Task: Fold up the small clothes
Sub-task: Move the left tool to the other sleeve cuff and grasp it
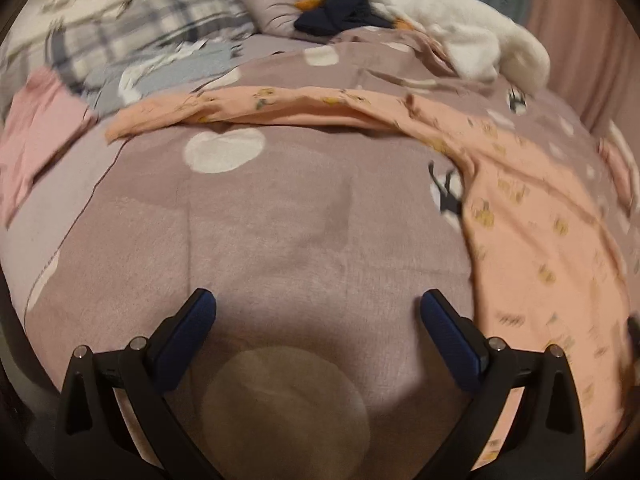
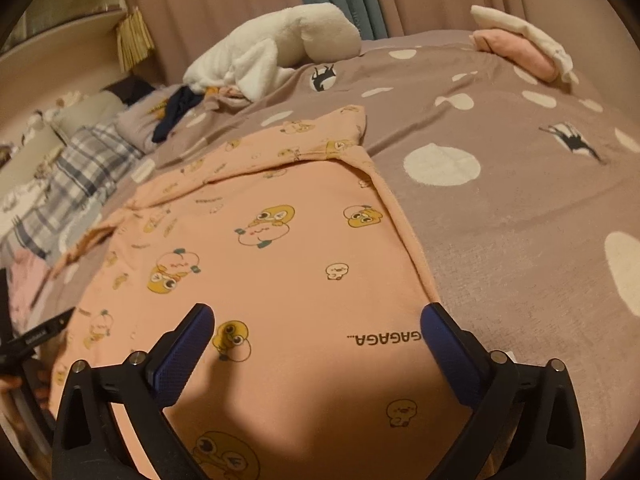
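A peach garment [image 2: 280, 264] printed with cartoon ducks lies spread on the mauve spotted bedcover [image 2: 500, 208]. My right gripper [image 2: 318, 316] hovers over its near part, jaws wide open with only flat cloth beneath them. In the left wrist view the same peach garment [image 1: 532, 216] runs along the right side, with a sleeve stretched across the middle. My left gripper [image 1: 318, 304] stands open above bare bedcover [image 1: 280, 232], to the left of the garment. The left gripper's black tip [image 2: 36, 338] shows at the left edge of the right wrist view.
A white plush toy [image 2: 276, 48] and a dark navy cloth [image 2: 176, 114] lie at the bed's far side. A folded pink and cream pile [image 2: 524, 46] sits at the far right. Plaid bedding [image 1: 140, 28] and a pink cloth [image 1: 36, 136] lie on the left. Curtains hang behind.
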The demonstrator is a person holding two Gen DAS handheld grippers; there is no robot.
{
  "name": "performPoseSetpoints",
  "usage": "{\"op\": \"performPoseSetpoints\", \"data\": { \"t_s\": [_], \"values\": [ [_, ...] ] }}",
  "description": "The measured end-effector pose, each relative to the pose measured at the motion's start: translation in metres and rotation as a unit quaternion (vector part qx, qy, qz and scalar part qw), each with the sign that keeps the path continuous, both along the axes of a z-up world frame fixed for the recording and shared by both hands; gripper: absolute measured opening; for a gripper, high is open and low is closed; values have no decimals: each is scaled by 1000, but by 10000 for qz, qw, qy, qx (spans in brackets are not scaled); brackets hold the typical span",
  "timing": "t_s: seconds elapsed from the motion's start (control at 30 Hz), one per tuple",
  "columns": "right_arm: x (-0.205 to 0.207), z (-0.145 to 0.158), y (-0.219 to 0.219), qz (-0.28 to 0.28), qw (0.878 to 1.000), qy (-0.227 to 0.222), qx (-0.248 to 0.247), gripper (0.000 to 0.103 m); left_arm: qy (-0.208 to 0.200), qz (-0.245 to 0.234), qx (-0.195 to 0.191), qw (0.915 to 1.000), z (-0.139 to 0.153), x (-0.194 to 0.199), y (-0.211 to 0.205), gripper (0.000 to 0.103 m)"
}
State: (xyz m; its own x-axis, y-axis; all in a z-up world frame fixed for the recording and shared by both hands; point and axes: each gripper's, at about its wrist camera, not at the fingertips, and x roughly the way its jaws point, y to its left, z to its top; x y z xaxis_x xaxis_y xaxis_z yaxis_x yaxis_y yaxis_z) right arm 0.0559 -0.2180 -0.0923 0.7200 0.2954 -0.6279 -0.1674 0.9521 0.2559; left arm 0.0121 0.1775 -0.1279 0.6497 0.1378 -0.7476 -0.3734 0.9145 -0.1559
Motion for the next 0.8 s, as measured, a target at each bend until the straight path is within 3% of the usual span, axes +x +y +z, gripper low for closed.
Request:
{"op": "performPoseSetpoints", "data": {
  "t_s": [0.1, 0.27, 0.37, 0.43, 0.53, 0.67, 0.8],
  "values": [
    [-3, -1, -5, 24, 9996, -60, 259, 102, -443, 87, -799, 9958, 21, 3, 30, 103],
    [-3, -1, -11, 57, 9983, -126, 571, 102, -751, 332, -1325, 9878, 62, 25, 95, 102],
    [-3, -1, -15, 63, 9972, -164, 726, 102, -1068, 766, -1861, 9737, 71, 32, 138, 101],
    [-3, -1, -16, 62, 9968, -172, 772, 102, -1187, 907, -2546, 9554, 67, 40, 166, 96],
    [-2, -1, -15, 52, 9973, -153, 723, 102, -1078, 1041, -3088, 9392, 51, 54, 189, 91],
    [-1, -1, -12, 31, 9982, -114, 580, 102, -526, 898, -3551, 9290, 23, 64, 192, 81],
    [0, -1, -11, 20, 9986, -96, 527, 102, -704, 946, -3701, 9215, 8, 59, 190, 80]
  ]
}}
